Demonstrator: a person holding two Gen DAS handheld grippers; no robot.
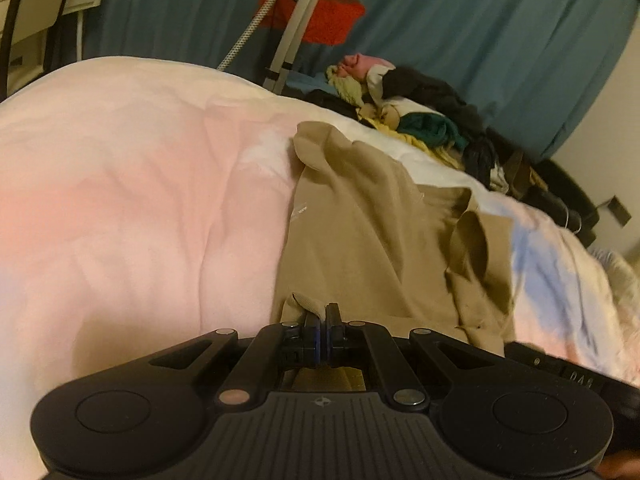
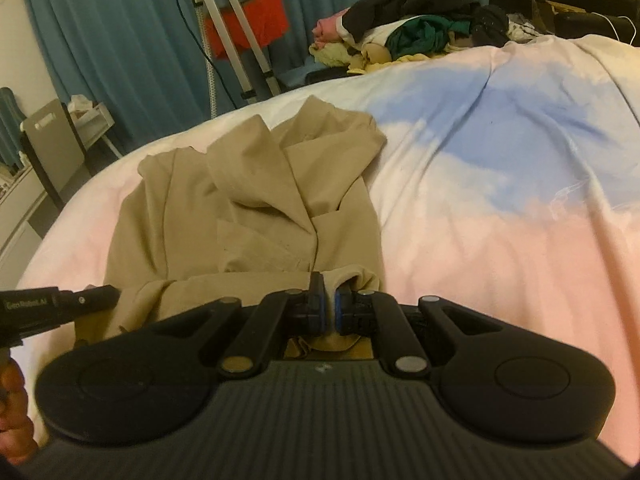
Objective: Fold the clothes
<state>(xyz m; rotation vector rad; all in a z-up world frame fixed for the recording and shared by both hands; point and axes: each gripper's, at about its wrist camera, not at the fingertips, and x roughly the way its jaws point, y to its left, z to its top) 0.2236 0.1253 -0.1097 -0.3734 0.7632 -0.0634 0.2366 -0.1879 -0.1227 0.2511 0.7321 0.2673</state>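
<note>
The tan garment (image 2: 256, 208) is lying partly folded on the bed (image 2: 480, 208), near the edge closest to me, with lumpy layers and one flap sticking up toward the far end. I've got both claws on its near hem. My left claw (image 1: 323, 320) is clenched on a little bunch of fabric at the hem's left corner, and my right claw (image 2: 329, 300) is pinching a rolled bit of the hem at the right, with cloth showing between the pads. So both corners are held and it looks like I'm set up to carry the near edge over toward the far end for the next fold.

What worries me: the left bite looks thin, just a nub of cloth poking past the fingers, so it could slip out if I lift fast. The upper layers are loose too, and I reckon dragging rather than lifting would pull them crooked or undo what's already folded. If my two claws don't travel evenly, the fold line goes diagonal.

Further out there's a pile of clothes (image 2: 420, 32) at the far end of the bed, well apart from this one, so no snag risk there. Blue curtain (image 2: 100, 40) and a stand (image 2: 232, 32) are behind the bed.
</note>
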